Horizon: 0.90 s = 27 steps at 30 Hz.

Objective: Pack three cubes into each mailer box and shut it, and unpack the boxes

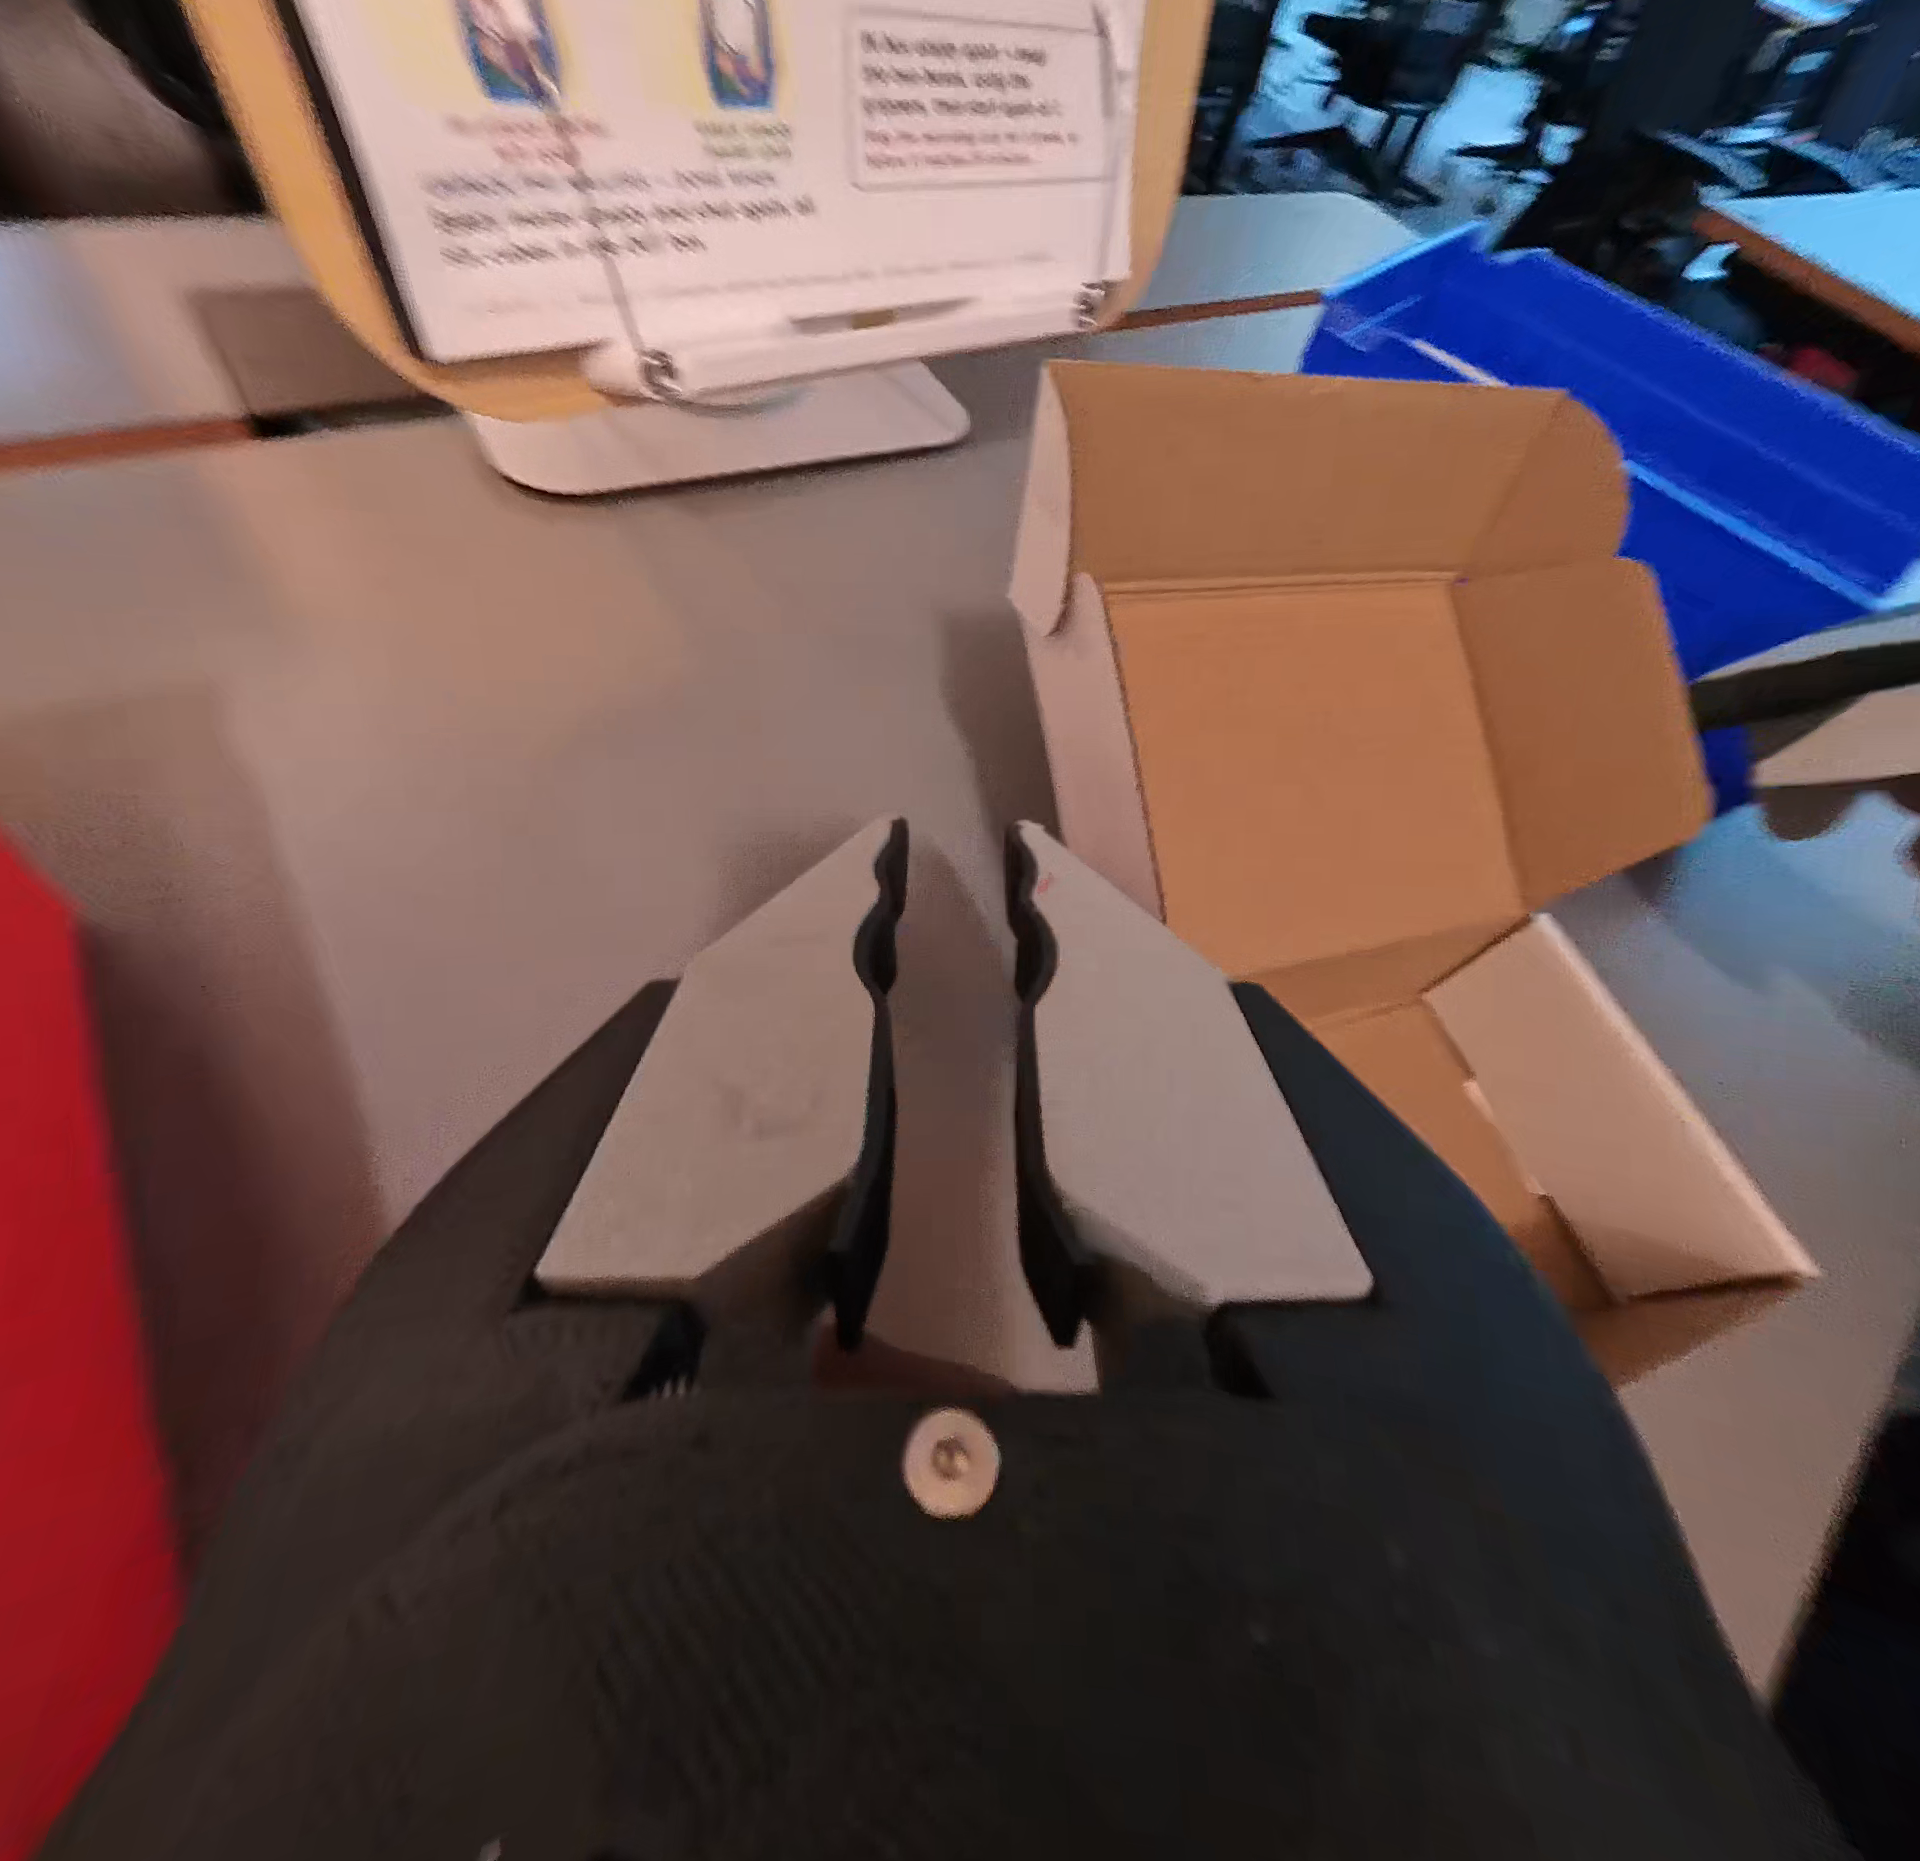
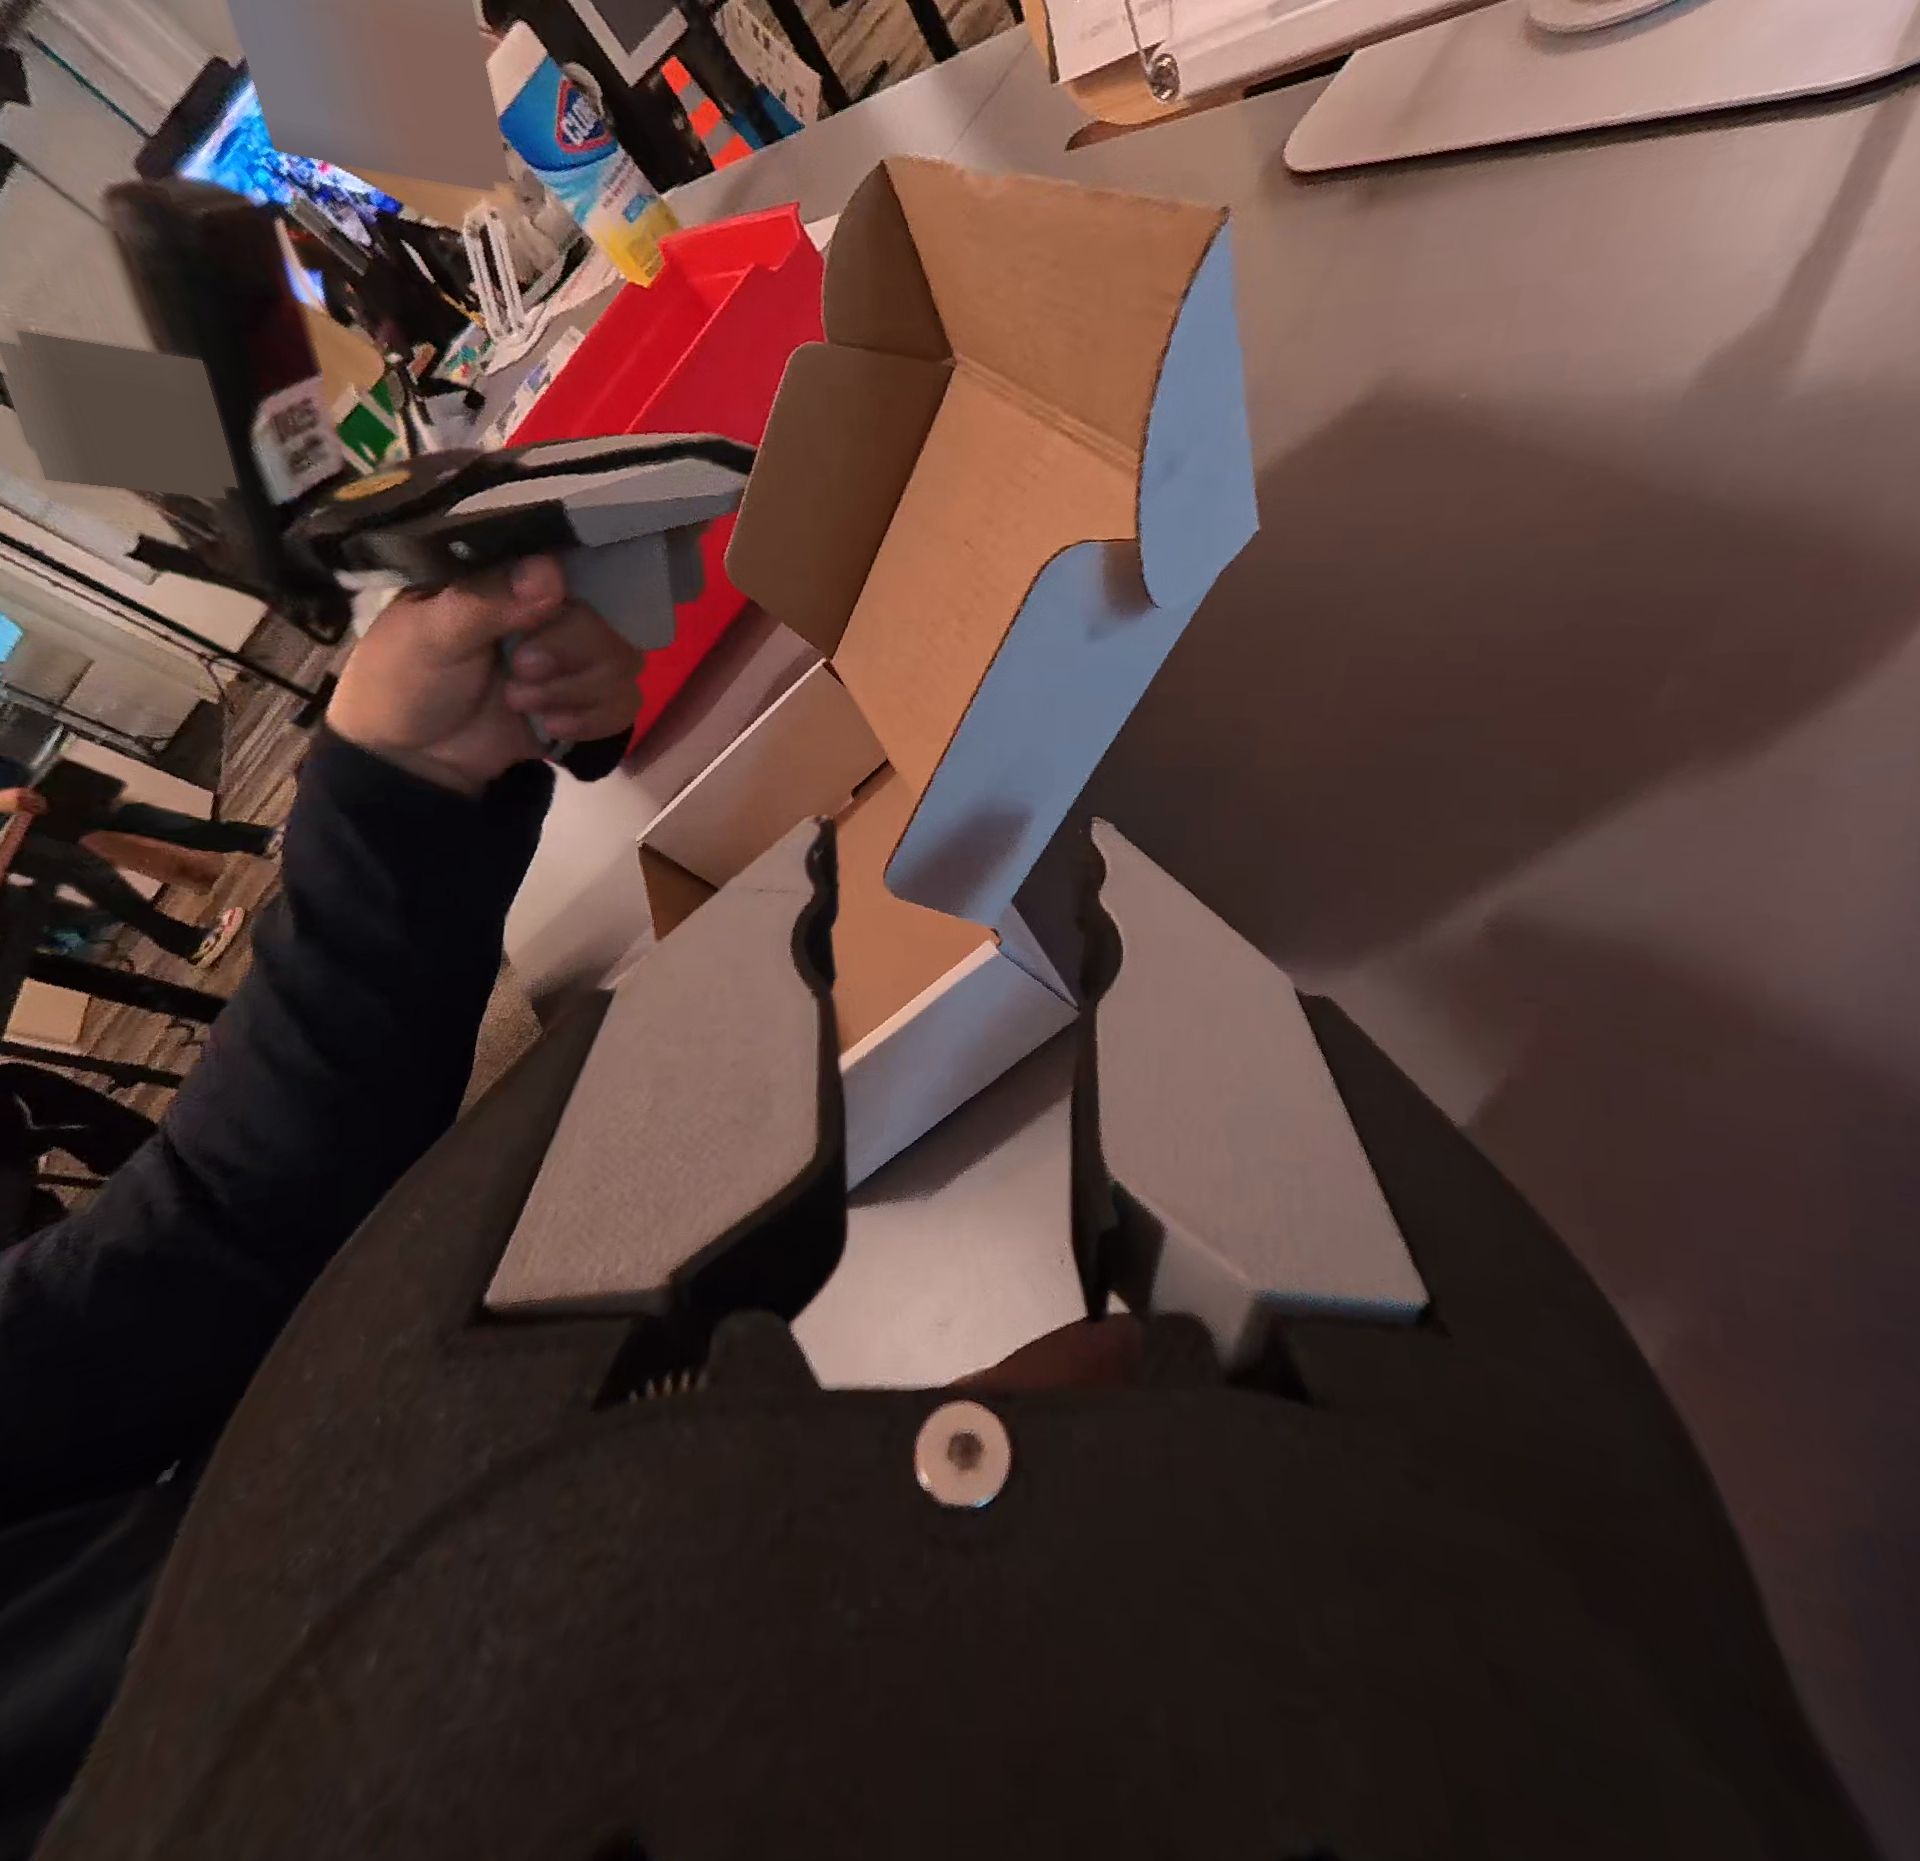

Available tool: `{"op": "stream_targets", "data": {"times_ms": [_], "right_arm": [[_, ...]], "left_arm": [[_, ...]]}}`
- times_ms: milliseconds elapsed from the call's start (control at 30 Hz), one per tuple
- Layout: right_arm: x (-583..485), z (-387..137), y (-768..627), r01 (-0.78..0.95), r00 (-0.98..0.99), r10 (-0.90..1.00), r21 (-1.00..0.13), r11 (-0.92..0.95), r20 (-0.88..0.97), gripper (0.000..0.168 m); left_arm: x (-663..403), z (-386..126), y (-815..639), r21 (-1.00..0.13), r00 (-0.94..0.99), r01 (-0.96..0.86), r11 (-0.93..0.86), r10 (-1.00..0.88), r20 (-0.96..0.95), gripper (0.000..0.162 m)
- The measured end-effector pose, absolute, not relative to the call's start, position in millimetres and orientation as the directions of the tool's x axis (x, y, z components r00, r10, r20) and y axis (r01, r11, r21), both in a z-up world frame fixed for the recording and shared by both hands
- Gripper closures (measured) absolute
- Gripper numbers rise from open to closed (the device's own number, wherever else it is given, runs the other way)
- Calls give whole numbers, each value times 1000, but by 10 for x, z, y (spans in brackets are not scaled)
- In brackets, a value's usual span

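Left gripper (image 1: 956, 840): fingers narrowly parted, gripping nothing, above the grey tabletop (image 1: 520, 668) just left of the open white-and-brown cardboard mailer box (image 1: 1320, 762). Right gripper (image 2: 956, 850): fingers moderately apart, straddling that box's near corner; contact uncertain. Beyond the box, a blue plastic bin (image 1: 1683, 429). No cubes visible inside.
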State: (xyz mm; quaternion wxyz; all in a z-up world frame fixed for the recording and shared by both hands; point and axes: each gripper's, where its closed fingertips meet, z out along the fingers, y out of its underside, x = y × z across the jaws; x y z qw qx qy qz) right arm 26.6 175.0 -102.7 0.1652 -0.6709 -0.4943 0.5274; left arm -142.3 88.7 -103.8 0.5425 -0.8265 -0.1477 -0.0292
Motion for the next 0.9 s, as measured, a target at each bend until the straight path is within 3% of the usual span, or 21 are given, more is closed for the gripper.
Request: {"op": "stream_targets", "data": {"times_ms": [100, 200, 300, 433, 533, 900], "right_arm": [[214, -1026, 1699, 491, -76, 819, -736, -466, -569, 118], [149, -975, 1671, 485, -136, 757, -709, -512, -639, 118], [102, -944, 1636, 488, -203, 692, -684, -542, -693, 124], [44, -954, 1605, 493, -269, 635, -670, -555, -724, 130], [-69, -1031, 1753, 470, -228, 685, -694, -545, -692, 134], [-209, -960, 1882, 375, -283, 800, -829, -416, -529, 142]], "left_arm": [[-1311, -1037, 1063, -828, 897, 431, -358, 77, 434, 135], [-1263, -980, 1115, -727, 762, 597, -338, -44, 646, 134], [-1377, -1002, 1120, -662, 677, 688, -296, -65, 733, 136], [-1425, -1079, 1139, -642, 655, 714, -280, -57, 753, 139], [-1336, -1102, 1155, -653, 665, 693, -307, -77, 742, 162], [-1133, -966, 947, -736, 727, 611, -291, -161, 667, 162]]}}
